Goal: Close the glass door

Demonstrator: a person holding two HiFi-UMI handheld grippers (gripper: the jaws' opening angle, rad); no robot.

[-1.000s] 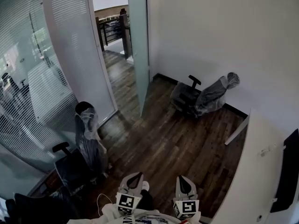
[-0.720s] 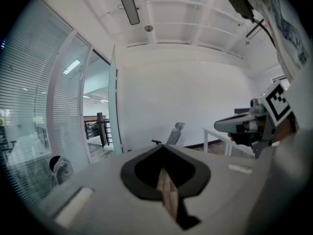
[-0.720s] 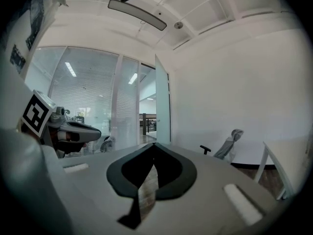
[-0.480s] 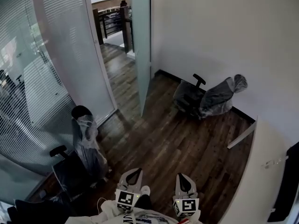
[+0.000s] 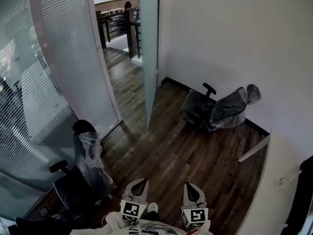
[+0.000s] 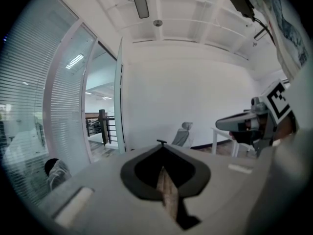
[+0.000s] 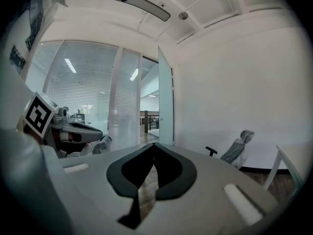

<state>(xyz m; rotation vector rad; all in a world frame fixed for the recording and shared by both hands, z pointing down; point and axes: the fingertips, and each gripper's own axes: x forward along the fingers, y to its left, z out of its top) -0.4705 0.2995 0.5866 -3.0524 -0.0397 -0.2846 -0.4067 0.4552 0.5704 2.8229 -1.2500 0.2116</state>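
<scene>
Since the left claw (image 5: 139, 184) and right claw (image 5: 190, 187) are pressed together and empty, pushing the glass door (image 5: 148, 58), seemingly edge-on, risks slipping off its thin edge.

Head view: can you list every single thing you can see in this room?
Glass door: one, pale frosted, standing open at the top middle.
Glass wall: one, white blinds, left side.
Railing: one, dark, past the doorway.
Near chair: one, black, plastic-wrapped, by the glass wall.
Far chair: one, black, plastic-wrapped, by the white wall.
Table: one, white, lower right.
Floor: dark wood.
Left gripper: one, white, shut, bottom edge.
Right gripper: one, white, shut, bottom edge.
</scene>
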